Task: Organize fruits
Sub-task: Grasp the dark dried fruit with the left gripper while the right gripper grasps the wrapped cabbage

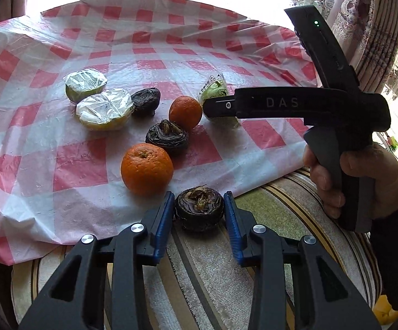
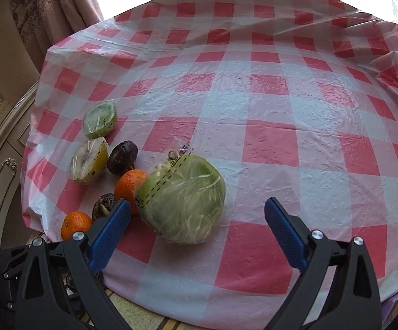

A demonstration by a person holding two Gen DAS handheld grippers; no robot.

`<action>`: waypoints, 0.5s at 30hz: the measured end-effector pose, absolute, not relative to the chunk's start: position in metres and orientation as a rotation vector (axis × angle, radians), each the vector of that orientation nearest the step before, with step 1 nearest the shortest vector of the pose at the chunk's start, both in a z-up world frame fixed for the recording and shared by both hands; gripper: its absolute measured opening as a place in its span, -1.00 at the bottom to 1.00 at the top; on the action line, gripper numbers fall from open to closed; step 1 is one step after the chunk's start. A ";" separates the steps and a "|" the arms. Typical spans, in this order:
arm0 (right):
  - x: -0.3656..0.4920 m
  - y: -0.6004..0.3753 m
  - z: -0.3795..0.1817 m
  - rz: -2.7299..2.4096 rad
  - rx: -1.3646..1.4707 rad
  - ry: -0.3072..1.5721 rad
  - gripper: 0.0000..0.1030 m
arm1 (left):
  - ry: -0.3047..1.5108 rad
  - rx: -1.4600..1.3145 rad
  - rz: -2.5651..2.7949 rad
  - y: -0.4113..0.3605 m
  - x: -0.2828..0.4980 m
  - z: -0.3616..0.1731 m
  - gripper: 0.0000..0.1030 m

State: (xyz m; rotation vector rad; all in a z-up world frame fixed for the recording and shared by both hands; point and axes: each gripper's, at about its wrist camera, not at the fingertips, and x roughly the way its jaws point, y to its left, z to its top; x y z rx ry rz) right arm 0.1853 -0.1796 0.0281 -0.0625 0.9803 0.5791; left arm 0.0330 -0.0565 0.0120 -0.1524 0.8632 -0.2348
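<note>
My left gripper (image 1: 199, 196) is shut on a dark, wrinkled round fruit (image 1: 199, 209) at the near edge of the red-checked cloth (image 1: 75, 165). Beyond it lie two oranges (image 1: 146, 168) (image 1: 185, 112), two more dark fruits (image 1: 167, 136) (image 1: 145, 101) and two film-wrapped fruit halves (image 1: 85, 84) (image 1: 104, 108). A green fruit in a clear bag (image 2: 182, 200) lies just ahead of my right gripper (image 2: 198, 203), which stands open with its blue pads (image 2: 111, 231) wide on either side. The left wrist view shows that gripper (image 1: 295, 104) held in a hand (image 1: 363, 181), its tip over the bagged fruit (image 1: 215, 89).
The cloth (image 2: 253, 110) covers a round surface with much bare room to the right and far side. A striped cushion (image 1: 267, 214) shows below the cloth's near edge. Curtains (image 1: 363, 13) hang behind, and a cream cabinet (image 2: 1, 137) stands to the left.
</note>
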 end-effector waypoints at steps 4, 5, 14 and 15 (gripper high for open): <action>0.197 -0.182 0.023 0.614 -0.028 1.003 0.90 | 0.859 -0.171 -0.245 -0.055 0.033 0.011 -0.32; 0.199 -0.182 0.021 0.617 -0.025 1.007 0.90 | 0.858 -0.175 -0.247 -0.054 0.033 0.010 -0.32; 0.205 -0.179 0.020 0.703 -0.005 0.984 0.71 | 0.849 -0.179 -0.247 -0.055 0.030 0.010 -0.32; 0.203 -0.179 0.021 0.730 0.007 0.984 0.52 | 0.848 -0.179 -0.246 -0.055 0.030 0.010 -0.32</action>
